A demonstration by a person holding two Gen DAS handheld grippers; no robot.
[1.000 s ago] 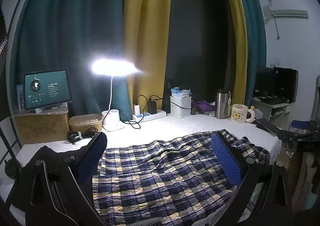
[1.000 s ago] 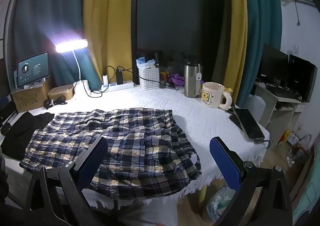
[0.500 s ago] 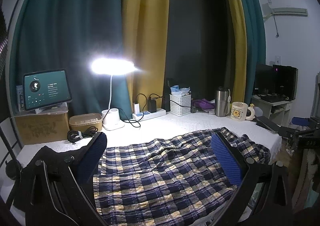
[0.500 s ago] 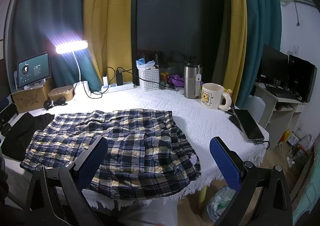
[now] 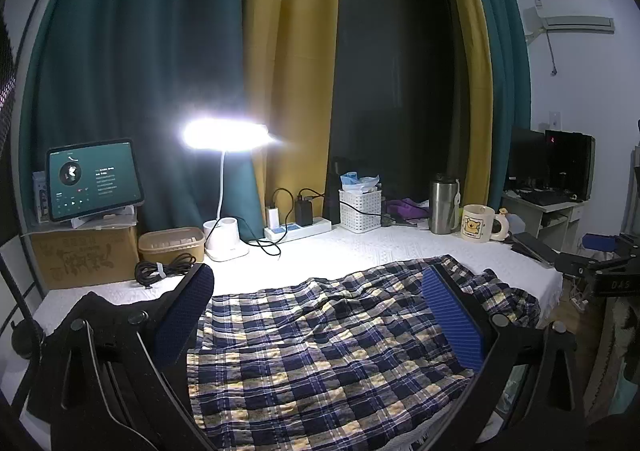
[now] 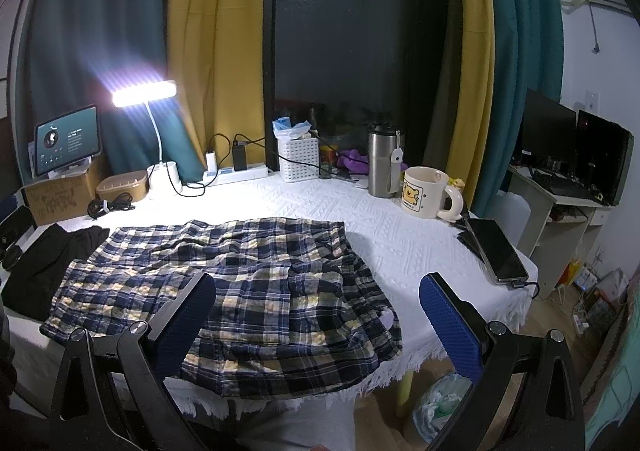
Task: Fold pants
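Navy, white and yellow plaid pants (image 6: 240, 283) lie spread and rumpled on the white tablecloth (image 6: 400, 243), their right end at the table's front edge. In the left wrist view the pants (image 5: 320, 347) fill the near table. My left gripper (image 5: 320, 291) hovers open just above the cloth, nothing between its blue pads. My right gripper (image 6: 316, 295) is open too, held off the front edge over the pants' right end, and holds nothing. The right gripper's body also shows at the far right of the left wrist view (image 5: 600, 263).
A black garment (image 6: 48, 259) lies left of the pants. Along the back stand a lit desk lamp (image 6: 156, 131), tablet (image 6: 66, 139) on a cardboard box, power strip (image 6: 236, 173), white basket (image 6: 298, 155), steel tumbler (image 6: 382, 163) and mug (image 6: 428, 193). A phone (image 6: 496, 249) lies at the right edge.
Both grippers stay open with only a slight drift of view; the left wrist view has shifted a little so the pants sit lower. The pants have not moved.
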